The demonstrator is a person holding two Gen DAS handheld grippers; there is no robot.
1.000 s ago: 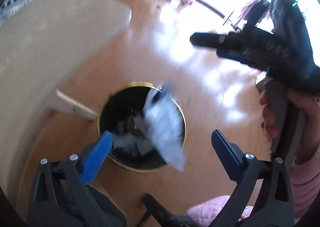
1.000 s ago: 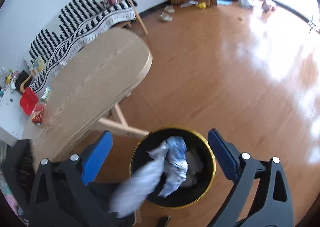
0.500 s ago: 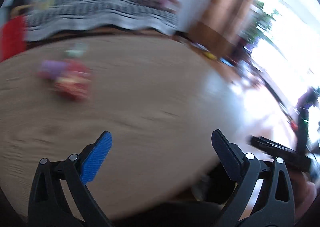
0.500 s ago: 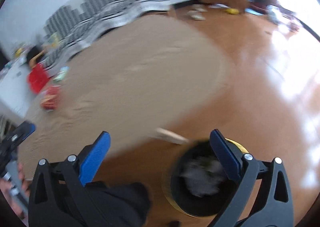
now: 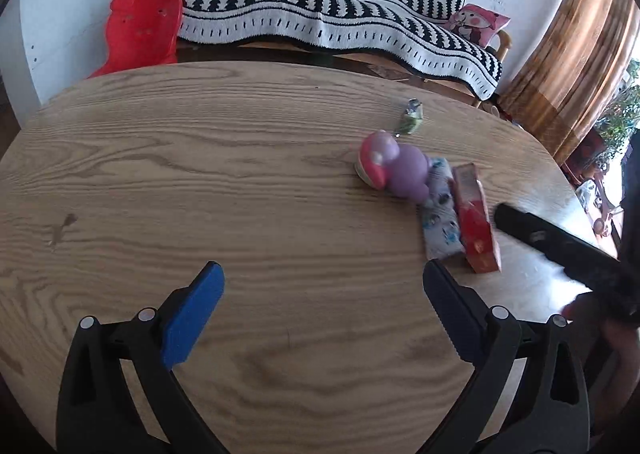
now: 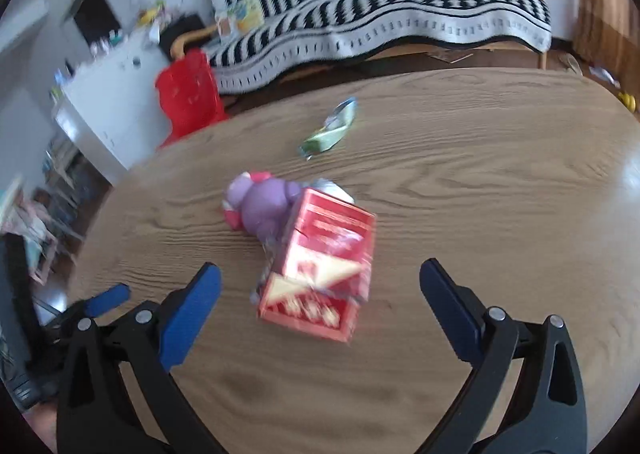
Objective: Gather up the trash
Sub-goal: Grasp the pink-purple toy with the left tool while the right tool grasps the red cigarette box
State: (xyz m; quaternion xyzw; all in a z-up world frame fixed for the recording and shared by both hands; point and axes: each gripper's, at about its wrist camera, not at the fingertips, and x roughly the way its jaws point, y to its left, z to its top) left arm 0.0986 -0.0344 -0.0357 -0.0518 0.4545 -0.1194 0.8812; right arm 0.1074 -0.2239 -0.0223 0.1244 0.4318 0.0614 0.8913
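1. A wooden oval table (image 5: 240, 181) fills both views; a striped blanket (image 5: 340, 13) lies on the seat beyond its far edge.
2. The left gripper (image 5: 320, 294) hovers over bare tabletop, jaws wide apart, nothing between them.
3. The right gripper (image 6: 316, 294) hangs with jaws spread, the red box (image 6: 324, 266) lying on the table between and just beyond them.
4. A purple toy (image 6: 264, 205) touches the box's far left side.
5. A patterned packet (image 5: 438, 217) lies against the box.
6. A green wrapper (image 6: 330, 131) sits farther off, apart.
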